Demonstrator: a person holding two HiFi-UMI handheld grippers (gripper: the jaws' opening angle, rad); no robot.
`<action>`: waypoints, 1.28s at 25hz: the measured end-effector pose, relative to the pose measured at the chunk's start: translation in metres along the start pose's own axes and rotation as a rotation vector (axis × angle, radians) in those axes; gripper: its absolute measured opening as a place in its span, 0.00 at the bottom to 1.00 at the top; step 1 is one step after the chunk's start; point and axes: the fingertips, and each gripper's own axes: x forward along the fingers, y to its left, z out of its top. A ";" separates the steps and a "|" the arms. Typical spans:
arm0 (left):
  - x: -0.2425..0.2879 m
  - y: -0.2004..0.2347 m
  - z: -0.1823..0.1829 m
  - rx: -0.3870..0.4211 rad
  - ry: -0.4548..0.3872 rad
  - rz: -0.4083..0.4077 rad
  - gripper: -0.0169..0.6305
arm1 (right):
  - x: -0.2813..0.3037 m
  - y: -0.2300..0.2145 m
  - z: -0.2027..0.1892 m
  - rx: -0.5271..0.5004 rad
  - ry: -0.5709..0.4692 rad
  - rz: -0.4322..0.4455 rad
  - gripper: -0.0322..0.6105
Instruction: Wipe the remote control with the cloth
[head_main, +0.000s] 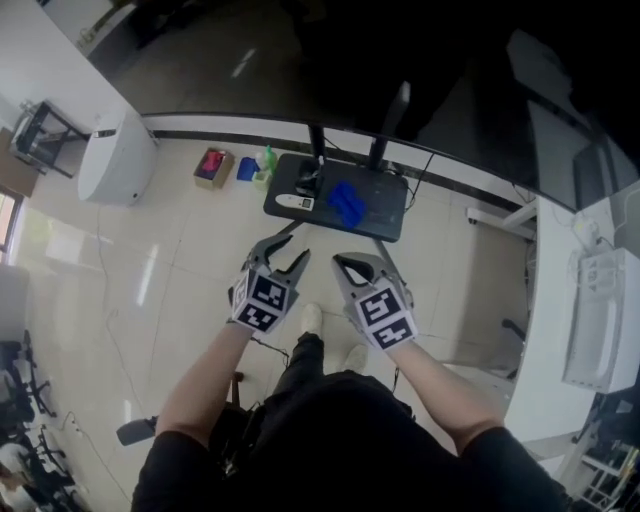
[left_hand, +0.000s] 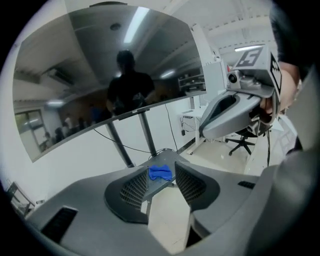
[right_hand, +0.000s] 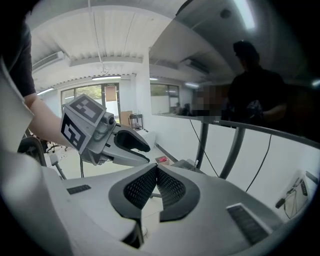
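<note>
The wiping is not yet begun; as I judge it, this is the approach step. The left gripper (head_main: 292, 248) is released, jaws apart w/ nothing between them. In the left gripper view the blue cloth (head_main: 347, 203) only shows far beyond the jaws. The right gripper (head_main: 342, 265) is clenched, jaws together, and it is empty. Both hang side by side, well apart from the small dark table (head_main: 385, 218) below them. On this table the white remote control (head_main: 293, 202) lies at the left part, and the cloth lies crumpled near it, toward the middle. They seem not to touch, but this is too small to tell for sure. A dark object (head_main: 308, 180) stands just behind the remote control; I cannot say what it is. The next move prob. calls for lowering both grippers to the table and opening the right one, then taking the cloth w/ one gripper and steadying the remote control w/ the other. Containers: on the floor (head_main: 180, 260), left of the table, there is a small box (head_main: 212, 167) w/ a reddish top, contents not readable. Near it stands a green bottle (head_main: 265, 162); if it is full or not, I cannot tell.
</note>
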 end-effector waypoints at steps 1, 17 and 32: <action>0.012 0.008 -0.009 0.023 0.023 -0.019 0.32 | 0.011 -0.005 -0.002 0.010 0.013 -0.006 0.06; 0.228 0.099 -0.169 0.449 0.284 -0.357 0.45 | 0.176 -0.088 -0.091 0.076 0.156 -0.075 0.06; 0.268 0.110 -0.223 0.414 0.415 -0.551 0.47 | 0.198 -0.097 -0.112 0.093 0.181 -0.075 0.06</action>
